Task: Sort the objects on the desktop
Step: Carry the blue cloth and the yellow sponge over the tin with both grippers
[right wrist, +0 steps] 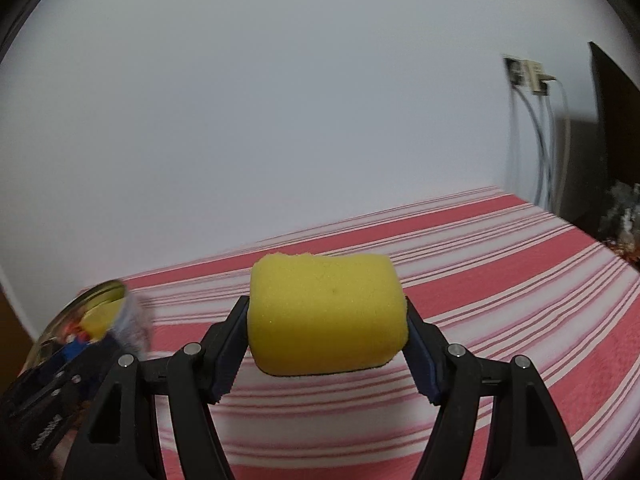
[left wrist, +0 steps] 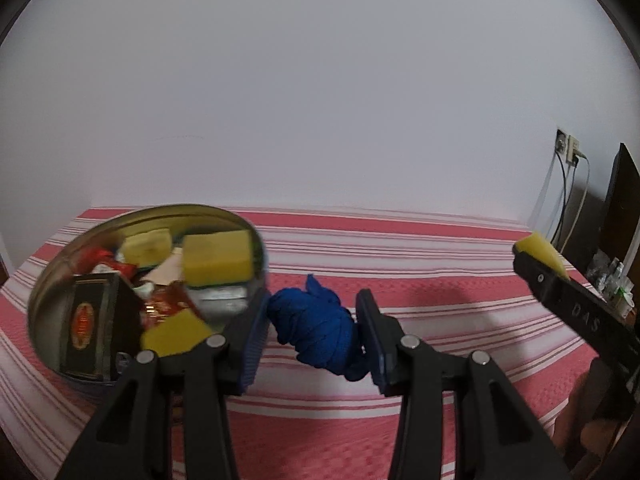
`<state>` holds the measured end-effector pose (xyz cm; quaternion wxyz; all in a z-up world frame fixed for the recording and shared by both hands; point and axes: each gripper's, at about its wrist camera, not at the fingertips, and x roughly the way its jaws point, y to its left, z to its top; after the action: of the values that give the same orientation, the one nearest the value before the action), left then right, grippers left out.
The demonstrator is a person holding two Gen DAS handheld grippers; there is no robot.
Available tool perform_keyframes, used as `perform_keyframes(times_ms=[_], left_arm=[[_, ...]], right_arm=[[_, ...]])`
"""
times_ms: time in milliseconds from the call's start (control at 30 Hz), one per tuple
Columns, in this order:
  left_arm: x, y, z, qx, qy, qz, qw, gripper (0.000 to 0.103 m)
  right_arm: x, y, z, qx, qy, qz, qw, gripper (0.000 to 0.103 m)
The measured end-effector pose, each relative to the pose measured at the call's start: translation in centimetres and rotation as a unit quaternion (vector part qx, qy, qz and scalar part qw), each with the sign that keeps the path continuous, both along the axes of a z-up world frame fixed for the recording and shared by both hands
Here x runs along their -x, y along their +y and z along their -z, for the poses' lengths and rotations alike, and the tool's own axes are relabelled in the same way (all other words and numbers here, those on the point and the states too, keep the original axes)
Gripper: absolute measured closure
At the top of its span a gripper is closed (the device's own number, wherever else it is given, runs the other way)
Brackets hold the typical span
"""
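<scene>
My left gripper (left wrist: 314, 330) is shut on a bundle of blue cloth (left wrist: 316, 328) and holds it above the striped cloth, just right of a round metal tin (left wrist: 52, 280). The tin holds yellow sponges (left wrist: 218, 258), a dark box (left wrist: 94, 322) and red wrappers. My right gripper (right wrist: 326, 330) is shut on a yellow sponge (right wrist: 326, 314), raised above the table; it shows in the left wrist view at the far right (left wrist: 542, 256). The tin also shows at the left of the right wrist view (right wrist: 100, 300), blurred.
A red and white striped cloth (left wrist: 420, 248) covers the table. A white wall stands behind it. A wall socket with cables (right wrist: 528, 76) and dark furniture (right wrist: 616, 120) stand at the right. Small items (left wrist: 616, 284) sit at the table's right edge.
</scene>
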<state>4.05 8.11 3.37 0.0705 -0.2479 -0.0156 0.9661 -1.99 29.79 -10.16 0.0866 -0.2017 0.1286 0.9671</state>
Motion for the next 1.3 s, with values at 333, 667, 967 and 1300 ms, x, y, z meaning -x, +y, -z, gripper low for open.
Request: perform_keyframes(times_ms=[333, 667, 967, 1300], left_arm=[[-0.5, -5.8, -1.3, -0.007, 0.002, -0.054, 0.9985, 0.060], [-1.2, -12.0, -1.7, -0.020, 0.004, -0.110, 0.9938, 0.060], [-0.6, -16.7, -1.4, -0.023, 0.000, -0.154, 0.9878, 0.060], [0.3, -18.7, -1.3, -0.024, -0.004, -0.173, 0.9847, 0.060]], right_arm=[[0.0, -8.8, -1.1, -0.002, 0.012, -0.082, 0.997, 0.031], [0.7, -15.6, -2.6, -0.021, 0.031, -0.138, 0.990, 0.031], [2.2, -21.5, -3.1, -0.032, 0.041, -0.175, 0.983, 0.031], [6.0, -23.8, -3.8, -0.043, 0.035, -0.173, 0.983, 0.031]])
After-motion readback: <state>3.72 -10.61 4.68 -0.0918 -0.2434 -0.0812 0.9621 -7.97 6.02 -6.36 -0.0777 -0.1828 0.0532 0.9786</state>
